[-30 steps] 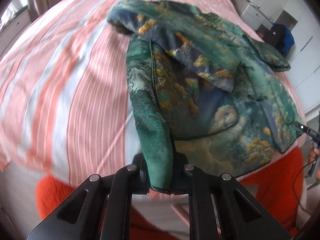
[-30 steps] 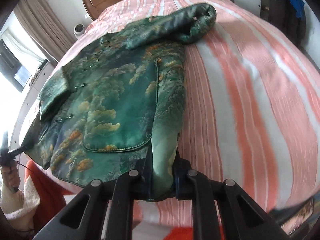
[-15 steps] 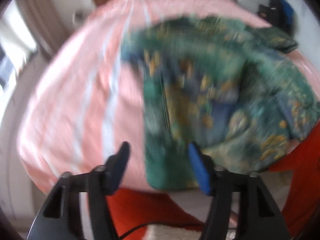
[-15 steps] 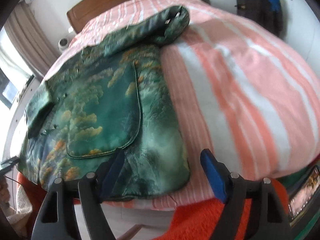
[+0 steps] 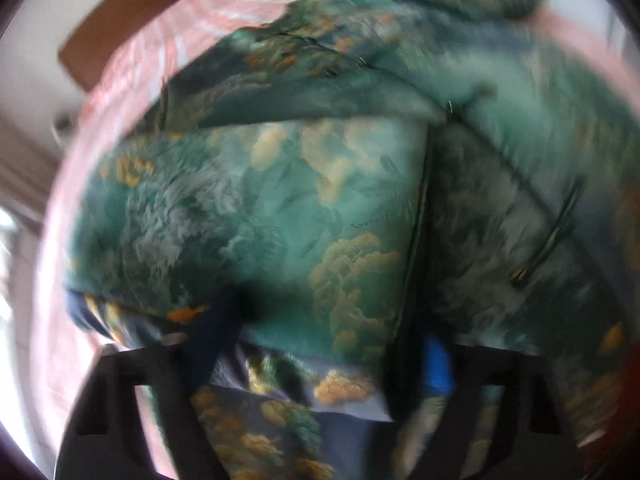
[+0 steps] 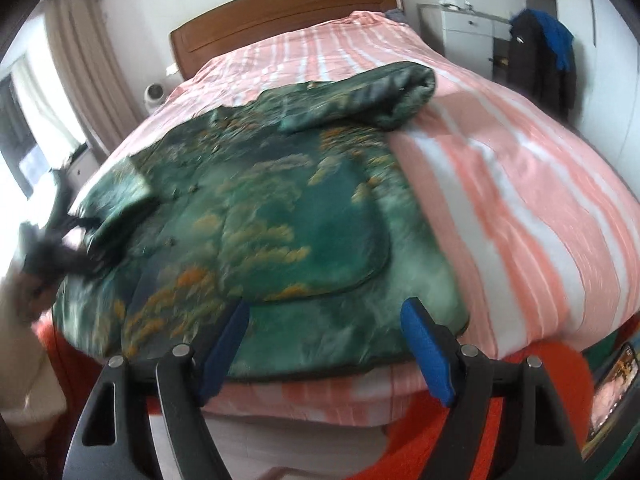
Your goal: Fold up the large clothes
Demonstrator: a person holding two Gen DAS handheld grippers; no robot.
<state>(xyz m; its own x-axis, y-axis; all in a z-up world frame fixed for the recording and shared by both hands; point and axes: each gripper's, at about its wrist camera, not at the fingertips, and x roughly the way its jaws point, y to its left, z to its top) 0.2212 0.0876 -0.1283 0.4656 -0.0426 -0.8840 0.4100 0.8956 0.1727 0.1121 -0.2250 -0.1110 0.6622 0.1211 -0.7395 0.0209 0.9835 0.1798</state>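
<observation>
The right claw (image 6: 324, 344) hangs released while the left claw (image 5: 320, 360), just closing over jacket (image 6: 256, 216) fabric, risks dragging the fold askew.

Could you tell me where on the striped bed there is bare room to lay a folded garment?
The pink-and-white striped bedspread is bare to the right of the green brocade jacket, and beyond its rolled sleeve up to the wooden headboard. The near left is crowded: the jacket covers it to the bed's front edge.
</observation>
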